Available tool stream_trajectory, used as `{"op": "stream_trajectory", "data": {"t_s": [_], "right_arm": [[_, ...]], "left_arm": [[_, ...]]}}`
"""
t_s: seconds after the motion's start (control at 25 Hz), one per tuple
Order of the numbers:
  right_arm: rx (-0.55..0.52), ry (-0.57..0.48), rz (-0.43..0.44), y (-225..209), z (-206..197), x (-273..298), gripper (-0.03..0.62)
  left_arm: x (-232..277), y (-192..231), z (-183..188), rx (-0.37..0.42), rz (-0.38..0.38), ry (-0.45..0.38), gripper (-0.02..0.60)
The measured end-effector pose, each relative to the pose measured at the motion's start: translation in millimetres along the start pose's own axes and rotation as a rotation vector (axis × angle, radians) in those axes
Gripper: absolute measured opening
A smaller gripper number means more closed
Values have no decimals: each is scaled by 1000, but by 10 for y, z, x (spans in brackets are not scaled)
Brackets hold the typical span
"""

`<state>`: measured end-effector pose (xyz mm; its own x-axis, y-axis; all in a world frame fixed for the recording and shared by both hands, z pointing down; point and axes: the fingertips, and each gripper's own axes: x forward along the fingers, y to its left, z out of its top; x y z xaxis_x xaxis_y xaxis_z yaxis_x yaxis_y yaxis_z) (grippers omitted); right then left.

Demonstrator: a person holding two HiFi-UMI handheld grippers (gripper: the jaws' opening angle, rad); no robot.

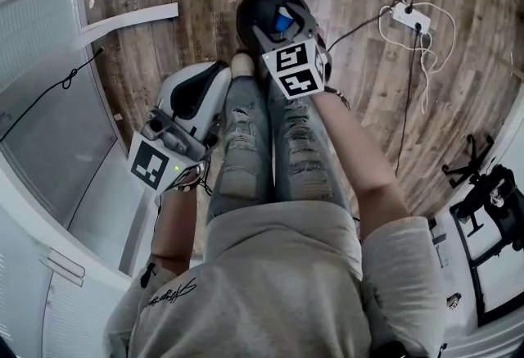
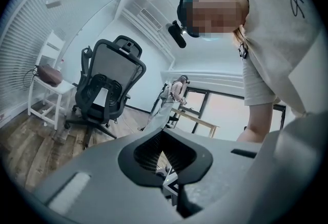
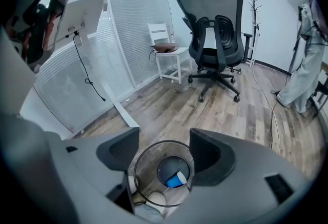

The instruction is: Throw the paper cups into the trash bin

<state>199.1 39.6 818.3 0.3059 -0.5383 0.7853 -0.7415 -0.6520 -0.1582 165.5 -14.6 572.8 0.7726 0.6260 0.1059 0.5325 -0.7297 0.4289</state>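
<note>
1. Blue paper cup (image 3: 175,180) lies on its side at the bottom of the round black wire trash bin (image 3: 136,177), so its part of the task looks done.
2. Right gripper (image 3: 164,154) hangs directly above the bin, a position that suits dropping; its jaws are wide apart and hold nothing.
3. Left gripper (image 2: 165,169) points up toward the person and seems idle, its jaws closed together on nothing.
4. Bin stands on the grey-brown wood plank floor (image 3: 169,110) by the person's feet; a black mesh office chair (image 3: 212,18) is well apart.
</note>
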Motion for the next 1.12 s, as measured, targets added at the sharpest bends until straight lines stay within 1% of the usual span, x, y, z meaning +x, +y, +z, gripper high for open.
{"op": "stream_trajectory", "data": {"t_s": [0.24, 0.36, 0.52, 0.64, 0.84, 1.12], "right_arm": [[26, -52, -4, 11, 276, -279, 305], [31, -75, 0, 59, 382, -416, 305], [21, -112, -6, 94, 557, -609, 305], [21, -151, -13, 110, 733, -803, 305], [16, -214, 2, 154, 1024, -1102, 305], [-7, -263, -8, 168, 1276, -1445, 305]], "left_arm": [[-10, -53, 144, 3, -1, 1, 3], [-34, -95, 244, 10, -6, -15, 3], [-44, -147, 364, 12, -8, -43, 3], [-65, -202, 449, 25, -8, -50, 3], [-85, -289, 636, 49, -3, -57, 3], [-131, -423, 866, 71, 1, -78, 3]]}}
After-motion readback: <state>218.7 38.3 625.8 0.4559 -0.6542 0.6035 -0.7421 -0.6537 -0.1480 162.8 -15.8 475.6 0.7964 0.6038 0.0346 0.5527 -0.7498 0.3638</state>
